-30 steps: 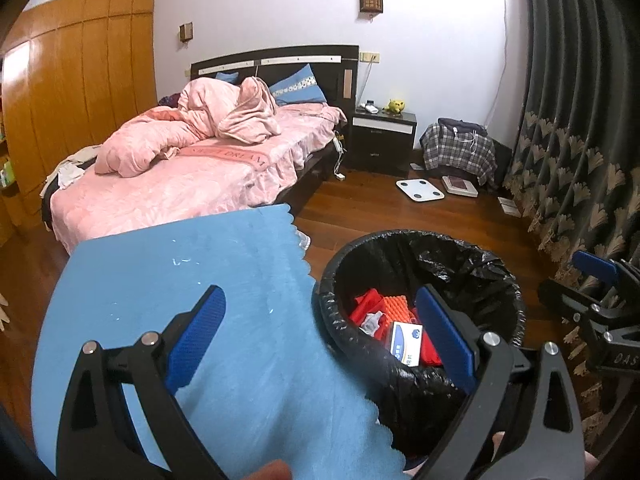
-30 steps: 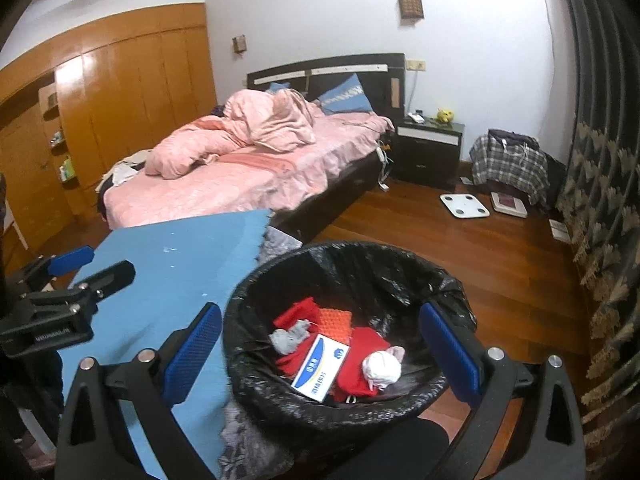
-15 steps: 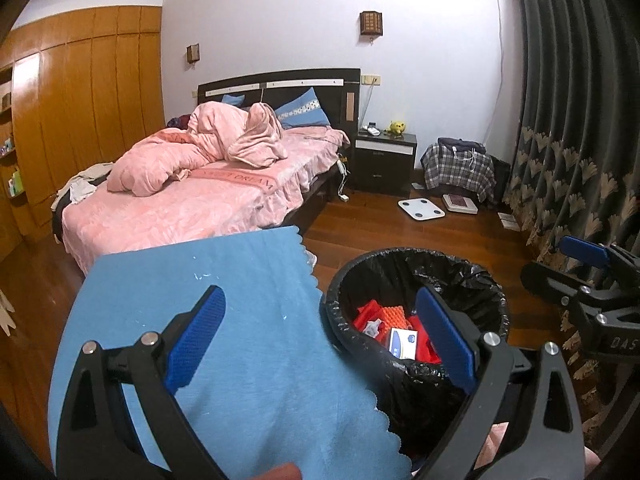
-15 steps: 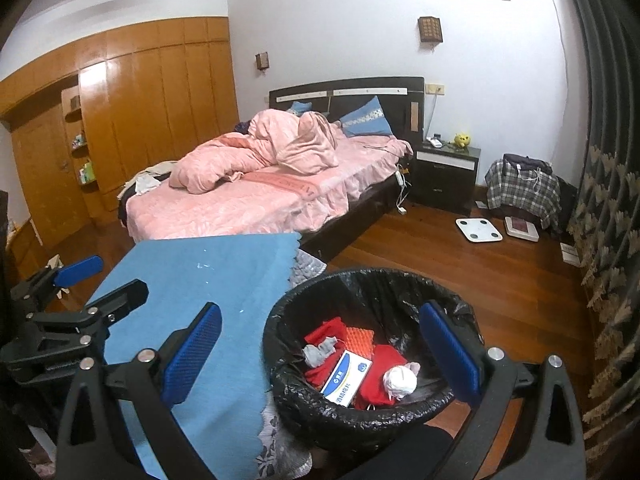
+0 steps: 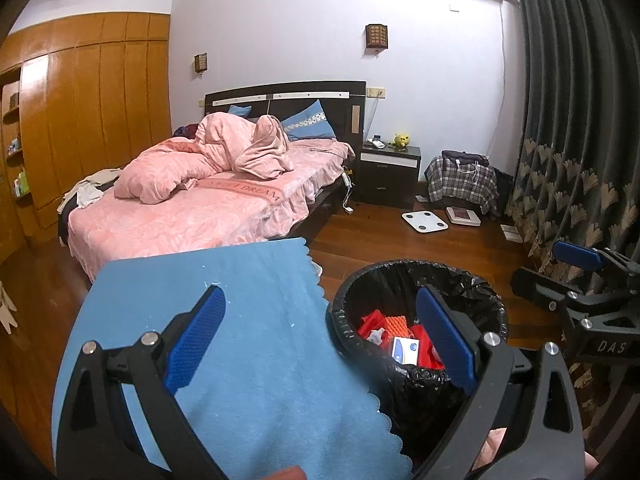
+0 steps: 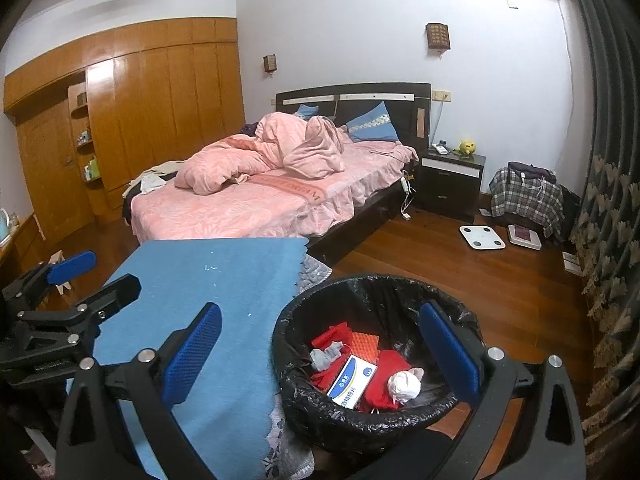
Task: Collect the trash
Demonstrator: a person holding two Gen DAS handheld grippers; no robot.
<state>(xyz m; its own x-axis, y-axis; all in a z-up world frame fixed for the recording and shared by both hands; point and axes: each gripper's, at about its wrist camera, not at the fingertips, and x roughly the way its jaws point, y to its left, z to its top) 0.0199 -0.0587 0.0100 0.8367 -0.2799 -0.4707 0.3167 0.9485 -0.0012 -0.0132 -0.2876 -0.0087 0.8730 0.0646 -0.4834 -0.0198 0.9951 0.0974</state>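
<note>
A bin with a black liner (image 6: 408, 292) stands on the wood floor beside a table under a blue cloth (image 6: 208, 280). In it lie red wrappers (image 6: 390, 380), an orange foam piece (image 6: 365, 346), a white and blue box (image 6: 353, 380), a grey scrap (image 6: 326, 358) and a crumpled white tissue (image 6: 405, 385). My right gripper (image 6: 320, 356) is open and empty, held above the bin. My left gripper (image 5: 320, 338) is open and empty, over the cloth edge and the bin rim (image 5: 360, 276). Each gripper shows in the other's view: the right one (image 5: 576, 276) and the left one (image 6: 80, 280).
A bed with pink bedding (image 5: 208, 196) stands behind the table. A dark nightstand (image 5: 388, 172), a white scale (image 5: 424, 222), a plaid-covered item (image 5: 462, 180) and dark curtains (image 5: 580, 140) line the far side. A wooden wardrobe (image 6: 132, 120) fills the left wall.
Both grippers have risen and drawn back from the bin, so the bin looks smaller and lower in both views. Both stay open and empty.
</note>
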